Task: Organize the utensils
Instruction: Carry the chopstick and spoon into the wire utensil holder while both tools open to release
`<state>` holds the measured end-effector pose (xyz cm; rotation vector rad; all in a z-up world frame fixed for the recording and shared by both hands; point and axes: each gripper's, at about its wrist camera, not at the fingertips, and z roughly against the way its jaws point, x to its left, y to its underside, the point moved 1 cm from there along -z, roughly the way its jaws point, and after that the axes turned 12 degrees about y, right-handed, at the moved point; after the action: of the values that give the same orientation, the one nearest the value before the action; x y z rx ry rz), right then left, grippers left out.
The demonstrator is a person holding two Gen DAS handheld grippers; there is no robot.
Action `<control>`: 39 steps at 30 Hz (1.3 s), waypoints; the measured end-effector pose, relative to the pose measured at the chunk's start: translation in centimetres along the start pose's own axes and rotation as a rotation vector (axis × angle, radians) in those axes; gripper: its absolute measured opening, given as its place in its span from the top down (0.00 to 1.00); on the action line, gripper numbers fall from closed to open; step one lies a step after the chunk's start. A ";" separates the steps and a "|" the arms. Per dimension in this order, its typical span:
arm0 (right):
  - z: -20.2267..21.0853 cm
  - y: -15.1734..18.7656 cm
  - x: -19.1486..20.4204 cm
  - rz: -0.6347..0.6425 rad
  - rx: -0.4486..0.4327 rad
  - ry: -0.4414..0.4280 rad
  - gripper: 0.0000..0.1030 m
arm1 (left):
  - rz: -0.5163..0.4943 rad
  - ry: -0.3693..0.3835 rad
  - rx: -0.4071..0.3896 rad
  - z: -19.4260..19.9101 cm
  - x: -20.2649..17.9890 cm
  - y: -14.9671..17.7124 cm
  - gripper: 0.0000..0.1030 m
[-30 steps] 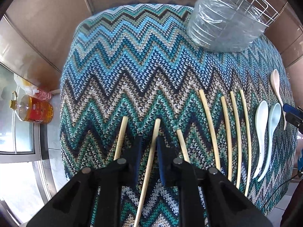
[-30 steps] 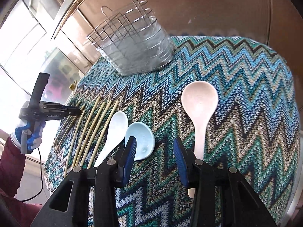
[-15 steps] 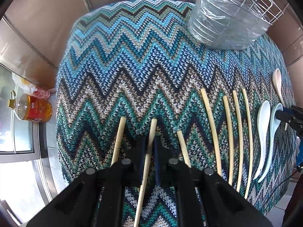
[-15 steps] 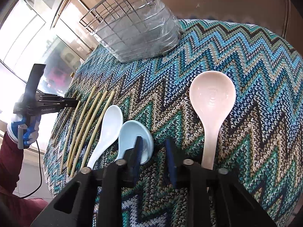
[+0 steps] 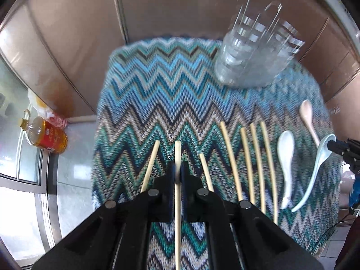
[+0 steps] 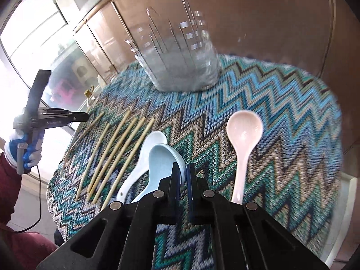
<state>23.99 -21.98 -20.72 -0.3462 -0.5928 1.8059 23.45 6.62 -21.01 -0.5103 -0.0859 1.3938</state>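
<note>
Gripping a chopstick (image 5: pixel 177 157) between its closed pads, the left gripper (image 5: pixel 178 171) holds it off the zigzag cloth (image 5: pixel 157 90), the stick running back between the jaws. The right gripper (image 6: pixel 184 175) is clamped on the rim of the pale blue spoon (image 6: pixel 162 157), which sits above the white spoon (image 6: pixel 155 138). Six more chopsticks (image 5: pixel 258 157) lie on the cloth in a loose row, a pink spoon (image 6: pixel 244 130) to their right. At the cloth's far side stands the wire basket (image 6: pixel 180 63), lined with clear plastic; blur hides whether anything is inside. An oil bottle (image 5: pixel 45 135) stands on the floor at left.
</note>
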 end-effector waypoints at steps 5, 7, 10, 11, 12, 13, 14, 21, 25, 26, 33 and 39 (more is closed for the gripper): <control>4.6 -0.2 1.5 0.004 -0.091 0.049 0.95 | -0.003 0.034 -0.136 5.7 -0.4 0.5 0.96; 6.1 -0.4 2.0 0.005 -0.123 0.068 0.95 | -0.006 0.046 -0.196 8.0 -0.9 0.6 0.96; 8.8 -1.2 2.3 -0.005 -0.185 0.087 0.95 | -0.020 0.062 -0.291 11.4 -2.1 0.2 0.96; 9.7 -1.9 2.6 -0.008 -0.214 0.101 0.95 | -0.027 0.065 -0.326 12.4 -2.5 -0.2 0.96; 10.4 -2.6 2.8 -0.012 -0.239 0.115 0.95 | -0.031 0.071 -0.364 13.6 -2.9 -0.8 0.96; 11.1 -3.4 3.1 -0.017 -0.269 0.131 0.95 | -0.032 0.080 -0.392 14.4 -3.3 -1.3 0.96; 11.9 -4.6 3.2 -0.024 -0.306 0.154 0.95 | -0.031 0.097 -0.427 15.3 -3.7 -2.1 0.96; 13.4 -12.0 3.8 -0.031 -0.511 0.386 0.95 | 0.011 0.235 -0.670 18.3 -6.6 -9.9 0.96; 11.6 -15.4 3.8 -0.018 -0.592 0.502 0.95 | 0.039 0.246 -0.794 17.3 -7.9 -14.4 0.96; 11.2 -15.9 3.7 -0.017 -0.600 0.512 0.95 | 0.053 0.238 -0.830 16.6 -8.1 -15.4 0.96; 4.9 -17.7 3.2 0.009 -0.599 0.569 0.94 | 0.116 0.168 -0.970 11.0 -8.6 -18.3 0.96; 1.6 -17.2 3.0 0.017 -0.602 0.589 0.94 | 0.137 0.098 -1.009 6.4 -8.3 -19.1 0.96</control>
<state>35.97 -15.58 -9.61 -1.2413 -0.6918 1.4029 37.07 -1.04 -5.89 -1.4345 -0.7061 1.3885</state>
